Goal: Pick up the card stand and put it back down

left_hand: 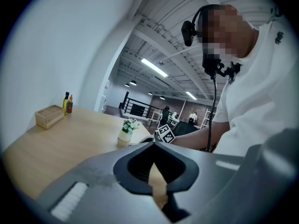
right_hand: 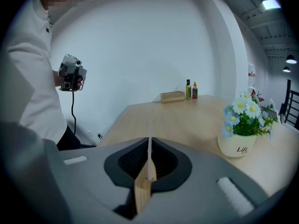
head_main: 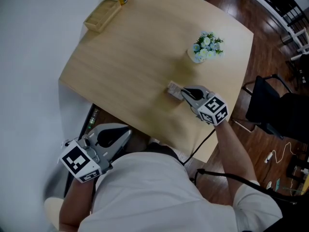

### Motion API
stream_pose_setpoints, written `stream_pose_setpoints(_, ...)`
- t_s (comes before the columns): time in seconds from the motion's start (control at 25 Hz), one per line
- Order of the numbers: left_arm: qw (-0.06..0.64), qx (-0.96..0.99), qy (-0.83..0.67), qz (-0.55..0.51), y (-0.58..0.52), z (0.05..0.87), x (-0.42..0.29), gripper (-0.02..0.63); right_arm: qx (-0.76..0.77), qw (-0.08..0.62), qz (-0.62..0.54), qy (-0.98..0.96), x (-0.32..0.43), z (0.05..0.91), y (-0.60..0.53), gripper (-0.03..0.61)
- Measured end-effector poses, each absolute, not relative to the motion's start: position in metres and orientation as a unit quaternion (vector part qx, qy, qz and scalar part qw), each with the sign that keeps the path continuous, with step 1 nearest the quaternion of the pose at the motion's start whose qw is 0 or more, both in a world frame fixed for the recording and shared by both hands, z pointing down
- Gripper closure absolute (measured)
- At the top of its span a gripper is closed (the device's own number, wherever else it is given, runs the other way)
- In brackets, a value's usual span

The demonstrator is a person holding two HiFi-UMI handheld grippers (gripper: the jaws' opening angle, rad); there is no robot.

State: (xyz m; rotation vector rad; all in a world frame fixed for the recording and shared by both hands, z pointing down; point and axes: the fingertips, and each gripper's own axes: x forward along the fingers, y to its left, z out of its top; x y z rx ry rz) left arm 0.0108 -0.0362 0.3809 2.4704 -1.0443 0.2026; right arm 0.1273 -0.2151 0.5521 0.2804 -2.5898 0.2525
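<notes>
Head view shows the right gripper (head_main: pixel 184 93) reaching across the surface (head_main: pixel 130 57) to the card stand (head_main: pixel 174 89), which sits right of the middle, just short of the flower pot (head_main: pixel 202 55). Its fingers are pinched tight on the stand, probably to secure it for the lift; whether the stand has left the surface I cannot tell. The left gripper (head_main: pixel 126 133) hangs off the near edge by the person's body, fingers drawn together on nothing, likely just out of the way. In the right gripper view the stand is a thin, pale wooden block carrying a slim upright card, seen edge-on.
</notes>
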Motion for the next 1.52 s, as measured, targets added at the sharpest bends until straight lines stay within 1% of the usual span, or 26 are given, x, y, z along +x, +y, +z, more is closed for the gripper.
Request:
stream_pose_setpoints(0.76,0.227,0.899,-0.369,0.061,-0.033,0.383,-0.005,0.611,0.124,0.255,0.084,-0.955,0.131,0.527,-0.220,0.558)
stream_pose_setpoints(1.52,0.205,0.919,-0.334,0.048,-0.019,0.371,-0.033,0.612,0.161,0.235,0.043,-0.958,0.129,0.451,-0.193,0.558)
